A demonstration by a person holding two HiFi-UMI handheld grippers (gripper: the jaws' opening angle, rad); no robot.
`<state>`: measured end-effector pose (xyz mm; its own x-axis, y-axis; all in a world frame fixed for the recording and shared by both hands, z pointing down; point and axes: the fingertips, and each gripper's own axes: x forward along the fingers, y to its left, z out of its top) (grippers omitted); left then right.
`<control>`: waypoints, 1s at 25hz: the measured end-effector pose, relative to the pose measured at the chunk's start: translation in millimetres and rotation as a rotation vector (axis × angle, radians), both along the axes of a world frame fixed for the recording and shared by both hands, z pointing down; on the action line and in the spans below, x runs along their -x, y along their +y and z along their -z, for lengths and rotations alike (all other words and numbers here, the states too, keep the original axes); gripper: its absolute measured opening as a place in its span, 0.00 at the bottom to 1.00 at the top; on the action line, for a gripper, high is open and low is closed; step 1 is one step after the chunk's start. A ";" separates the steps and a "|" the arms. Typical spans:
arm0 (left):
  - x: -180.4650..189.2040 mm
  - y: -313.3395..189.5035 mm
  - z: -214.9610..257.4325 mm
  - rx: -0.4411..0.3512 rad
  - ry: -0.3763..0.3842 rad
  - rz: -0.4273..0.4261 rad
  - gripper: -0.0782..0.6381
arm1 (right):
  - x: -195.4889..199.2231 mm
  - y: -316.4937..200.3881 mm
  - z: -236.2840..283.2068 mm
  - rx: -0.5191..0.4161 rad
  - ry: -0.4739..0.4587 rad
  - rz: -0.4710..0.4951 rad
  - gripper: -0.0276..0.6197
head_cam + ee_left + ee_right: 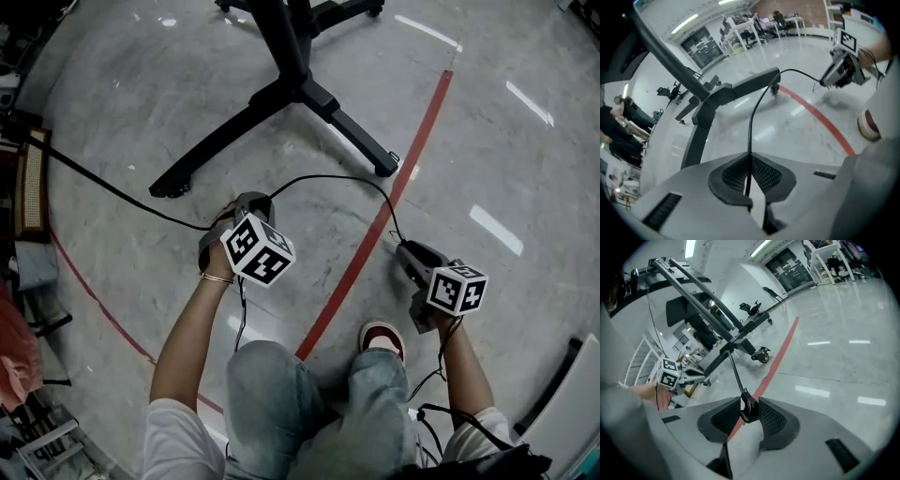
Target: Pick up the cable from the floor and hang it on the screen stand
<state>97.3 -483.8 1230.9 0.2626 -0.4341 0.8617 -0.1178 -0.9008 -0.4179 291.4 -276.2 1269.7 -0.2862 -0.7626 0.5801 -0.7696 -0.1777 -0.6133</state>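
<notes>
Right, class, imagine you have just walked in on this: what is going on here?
A person holds a pair of tongs in each hand, low over the floor. The left tongs are shut on a black cable, and the right tongs grip its plug end. The cable arcs between them, beside a red floor line. The screen stand is just ahead, and the cable is not yet hung on it.

Two grippers: left gripper (246, 202), right gripper (403, 249). One cable (328, 177). One stand (302, 86), far. Two red lines: right line (412, 159), left line (98, 302). One shoe (382, 337), near.
</notes>
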 end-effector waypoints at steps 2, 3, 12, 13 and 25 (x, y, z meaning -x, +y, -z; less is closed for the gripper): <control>-12.9 11.9 16.3 0.035 0.108 0.038 0.14 | 17.1 -11.2 18.5 -0.065 -0.011 -0.008 0.25; -19.4 17.7 26.0 0.053 0.165 0.057 0.14 | 25.6 -17.4 30.4 -0.101 -0.015 -0.010 0.25; -33.0 47.8 163.2 0.188 0.629 0.321 0.14 | 44.2 -55.3 186.7 -0.350 -0.128 -0.088 0.24; -33.3 50.0 183.7 0.196 0.666 0.348 0.14 | 43.6 -56.3 207.0 -0.358 -0.133 -0.091 0.24; -47.5 94.0 513.9 0.227 0.869 0.465 0.13 | 57.9 -59.4 551.8 -0.363 -0.092 0.020 0.24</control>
<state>144.8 -389.8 717.0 0.6851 -0.5031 0.5268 -0.6595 -0.7356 0.1551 233.5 -335.7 717.9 -0.3413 -0.9076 0.2443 -0.7097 0.0784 -0.7001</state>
